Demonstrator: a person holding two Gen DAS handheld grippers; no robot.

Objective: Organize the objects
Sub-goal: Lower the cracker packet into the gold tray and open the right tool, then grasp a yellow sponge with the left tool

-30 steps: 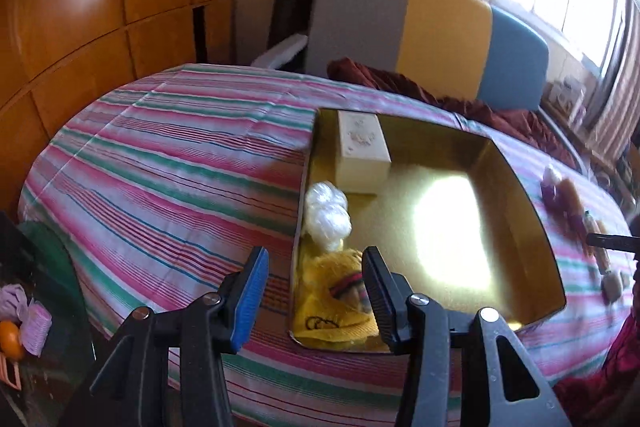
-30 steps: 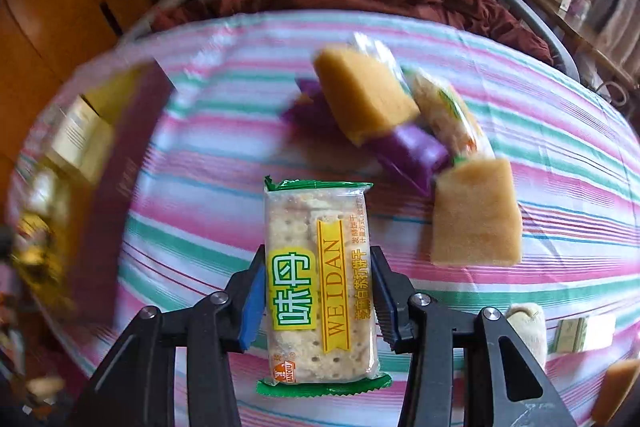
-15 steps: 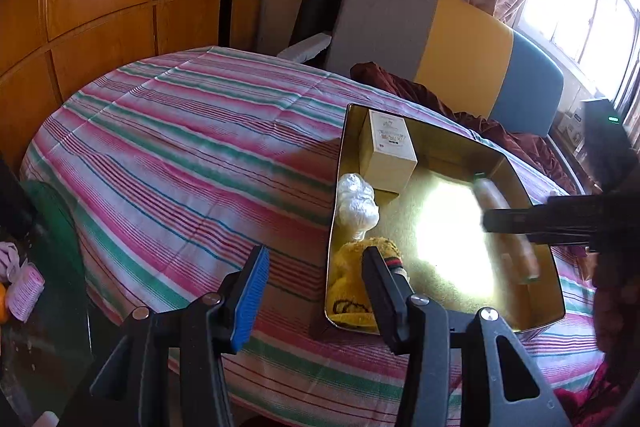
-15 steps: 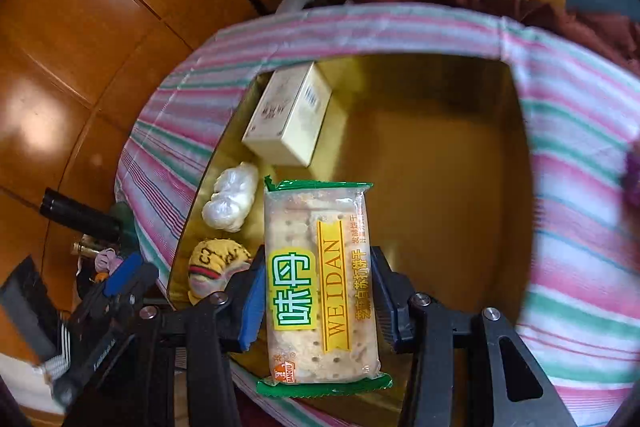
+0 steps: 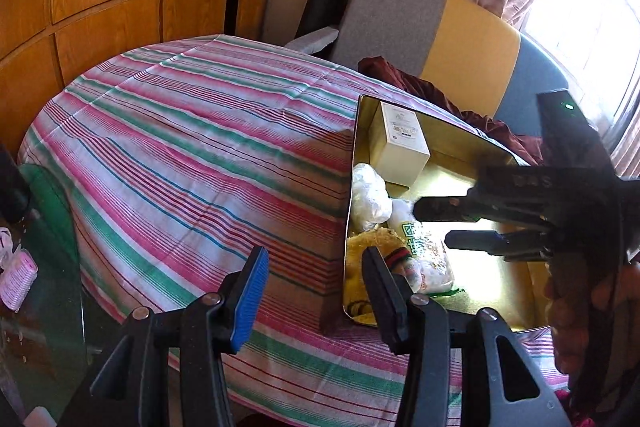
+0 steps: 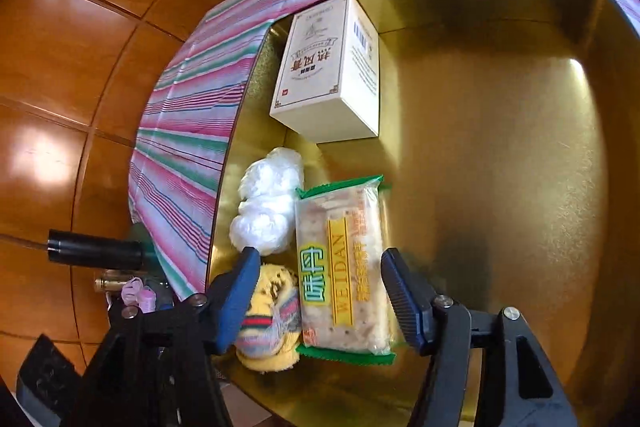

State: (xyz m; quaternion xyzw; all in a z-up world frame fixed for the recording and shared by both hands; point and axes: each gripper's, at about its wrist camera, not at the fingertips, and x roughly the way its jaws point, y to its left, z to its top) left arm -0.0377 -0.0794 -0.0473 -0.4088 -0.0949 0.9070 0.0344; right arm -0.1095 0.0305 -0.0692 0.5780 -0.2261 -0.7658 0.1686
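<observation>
- I see a gold tray (image 6: pixel 500 147) on the table's pink, green and white striped cloth (image 5: pixel 192 155).
- My cracker pack (image 6: pixel 344 267) is green-edged with a yellow band.
- Cream box (image 6: pixel 328 67), white bag (image 6: pixel 268 207), yellow knit (image 6: pixel 272 307).

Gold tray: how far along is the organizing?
Done: the cream box, white plastic bundle and yellow knit item lie in the gold tray. In hand: right gripper is opening around the cracker packet, left beside them. Left: nothing more visible; left gripper is empty.

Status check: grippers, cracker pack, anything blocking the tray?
Right gripper jaws opening, cracker pack between them in gold tray. Left gripper open, empty, over tablecloth. Nothing blocking.
</observation>
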